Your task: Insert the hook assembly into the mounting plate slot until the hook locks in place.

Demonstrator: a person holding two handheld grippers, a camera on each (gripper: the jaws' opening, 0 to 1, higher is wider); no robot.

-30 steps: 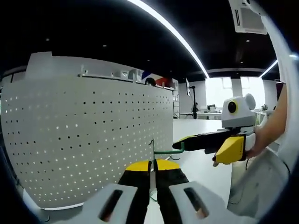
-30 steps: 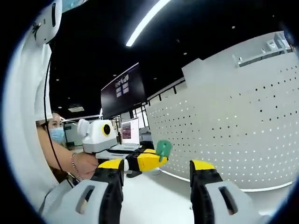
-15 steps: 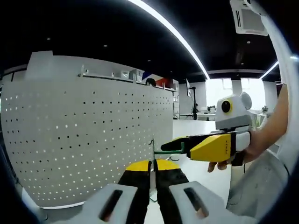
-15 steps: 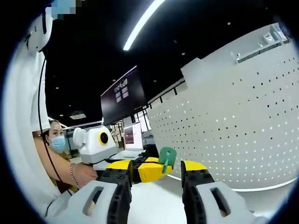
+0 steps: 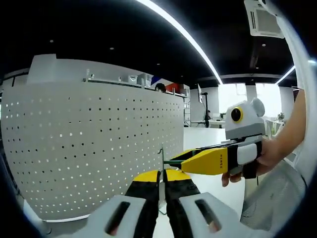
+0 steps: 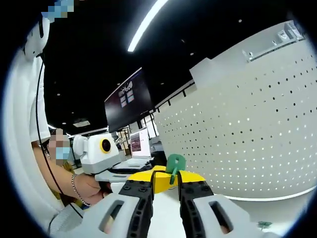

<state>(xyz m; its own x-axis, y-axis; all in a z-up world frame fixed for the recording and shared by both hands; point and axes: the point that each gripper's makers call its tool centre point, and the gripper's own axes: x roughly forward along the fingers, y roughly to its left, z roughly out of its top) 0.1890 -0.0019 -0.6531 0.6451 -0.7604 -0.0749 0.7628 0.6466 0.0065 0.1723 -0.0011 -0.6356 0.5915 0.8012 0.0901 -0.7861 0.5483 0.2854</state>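
Both tools pinching same green hook (image 6: 174,163) from opposite sides: left tool (image 5: 162,182) clamped on its thin plate, right tool (image 6: 165,184) narrow round hook. White pegboard (image 5: 94,148) just behind.

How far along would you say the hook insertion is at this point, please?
Done: both grippers have a grip. The left gripper is shut on the thin plate, and the right gripper is shut on the green hook. In hand: the two parts meet in mid-air in front of the white pegboard. Left: whether the hook is seated in a slot can't be made out, so locking remains unconfirmed.
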